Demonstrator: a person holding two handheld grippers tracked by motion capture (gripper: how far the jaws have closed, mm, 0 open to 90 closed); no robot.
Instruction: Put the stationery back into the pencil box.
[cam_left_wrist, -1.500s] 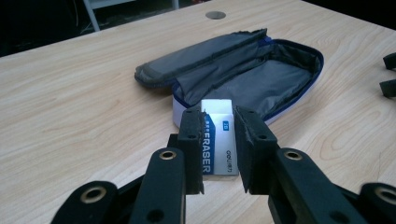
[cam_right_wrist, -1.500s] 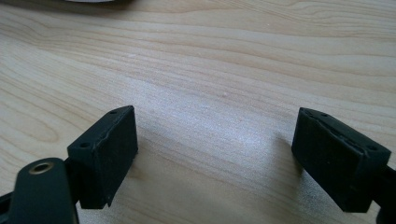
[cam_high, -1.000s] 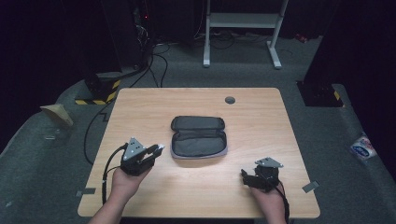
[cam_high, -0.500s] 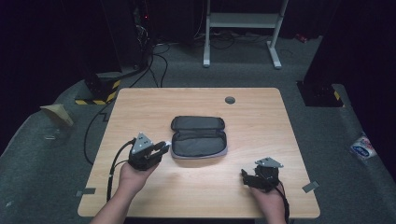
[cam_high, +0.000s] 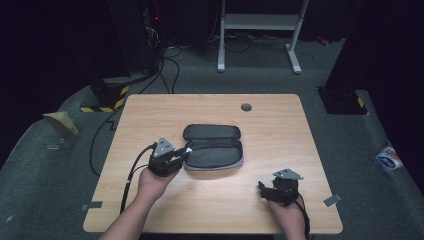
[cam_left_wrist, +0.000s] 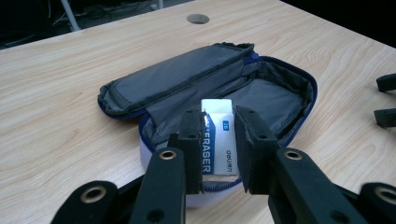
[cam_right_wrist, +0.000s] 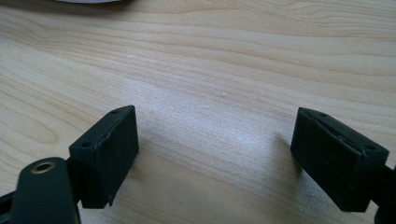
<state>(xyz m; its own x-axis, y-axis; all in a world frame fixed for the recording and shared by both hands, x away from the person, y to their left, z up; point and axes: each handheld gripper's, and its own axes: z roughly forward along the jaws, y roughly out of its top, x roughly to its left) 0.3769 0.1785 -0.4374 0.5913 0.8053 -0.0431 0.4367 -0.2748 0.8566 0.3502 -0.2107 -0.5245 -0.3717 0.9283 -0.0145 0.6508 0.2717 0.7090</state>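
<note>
Eraser (cam_left_wrist: 218, 135), white with a blue sleeve, is clamped upright between the jaws of the left tool (cam_left_wrist: 218, 154), just above the near rim of an open grey pencil case (cam_left_wrist: 275, 100). From the left gripper view, the case's lid is folded back to the left and the lined hollow lies straight ahead, bare. The risk, as I judge it, is letting go too soon: the eraser sits over the zip edge, so it could catch the rim and tumble onto the counter (cam_left_wrist: 56, 112) instead of dropping inside.

From the right gripper view, the right tool (cam_right_wrist: 215, 154) rests splayed wide over bare wood, grasping nothing.

From the high view, the case (cam_high: 214, 146) lies near the middle of the counter (cam_high: 280, 115), with the left tool (cam_high: 181, 154) touching its left end and the right tool (cam_high: 261, 189) well apart near the front edge. A small round grommet (cam_high: 246, 107) sits near the far edge. Nothing stands between eraser and hollow. Cables (cam_high: 165, 60) and a white frame (cam_high: 260, 22) lie on the floor beyond.
</note>
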